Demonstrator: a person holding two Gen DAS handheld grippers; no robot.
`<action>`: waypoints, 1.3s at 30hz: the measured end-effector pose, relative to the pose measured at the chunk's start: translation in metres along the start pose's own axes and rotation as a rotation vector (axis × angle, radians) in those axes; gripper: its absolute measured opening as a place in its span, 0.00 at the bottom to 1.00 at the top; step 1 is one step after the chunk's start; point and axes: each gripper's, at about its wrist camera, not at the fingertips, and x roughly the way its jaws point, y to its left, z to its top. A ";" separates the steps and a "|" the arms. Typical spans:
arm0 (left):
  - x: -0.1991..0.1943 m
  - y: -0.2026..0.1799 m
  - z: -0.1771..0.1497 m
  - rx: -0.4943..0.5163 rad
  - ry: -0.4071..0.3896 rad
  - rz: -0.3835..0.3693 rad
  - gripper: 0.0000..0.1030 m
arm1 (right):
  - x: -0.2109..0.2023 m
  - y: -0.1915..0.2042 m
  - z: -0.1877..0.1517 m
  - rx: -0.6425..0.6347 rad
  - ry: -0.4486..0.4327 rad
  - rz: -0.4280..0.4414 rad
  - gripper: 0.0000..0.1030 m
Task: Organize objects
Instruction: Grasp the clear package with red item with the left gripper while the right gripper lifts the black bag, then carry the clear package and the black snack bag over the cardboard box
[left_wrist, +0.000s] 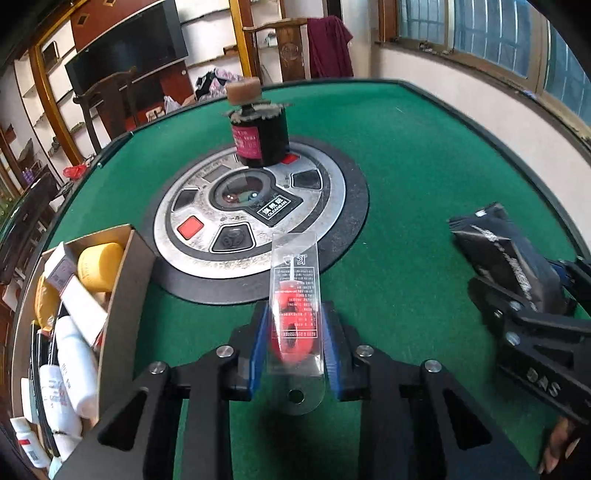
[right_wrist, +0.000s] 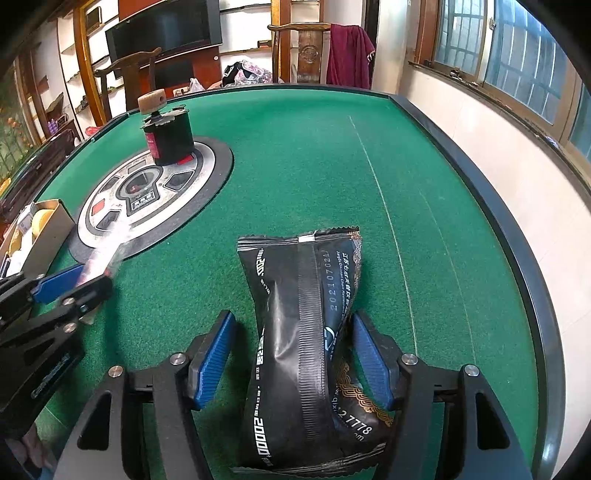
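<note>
You had the left gripper (left_wrist: 295, 332) clamped on a clear blister pack (left_wrist: 295, 306) with a red item sealed inside; both blue pads pressed its long edges, so the pack stood nearly upright with its hang-hole end toward you. That edge grip made sense: the flat plastic gave little else to pinch. The cardboard box (left_wrist: 125, 295) sat at 9 o'clock of that gripper, already loaded with white bottles (left_wrist: 74, 354) and a yellow jar (left_wrist: 99, 266), so I'd judge the pack was headed there.

Your right gripper (right_wrist: 295, 362) straddled the black snack pouch (right_wrist: 299, 332) lying on the green table (right_wrist: 295, 155). Its jaws stood apart: the left pad was clear of the pouch, and the right pad was at or just beside the pouch's edge, contact unclear. No grip yet, I'd say. The pouch ran lengthwise between the fingers, sealed end at 12 o'clock, so closing would squeeze its narrow waist.

The black canister (left_wrist: 262, 136) stood on the round centre panel (left_wrist: 255, 206) at 12 o'clock, untouched.
</note>
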 end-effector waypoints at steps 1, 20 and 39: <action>-0.006 0.000 -0.002 0.006 -0.011 0.000 0.26 | 0.000 0.000 0.000 -0.001 -0.001 -0.001 0.67; -0.085 0.025 -0.037 -0.049 -0.091 0.076 0.26 | -0.002 -0.001 -0.002 0.002 -0.018 0.009 0.66; -0.114 0.074 -0.070 -0.159 -0.122 0.036 0.26 | -0.036 -0.005 -0.027 0.018 -0.012 0.024 0.38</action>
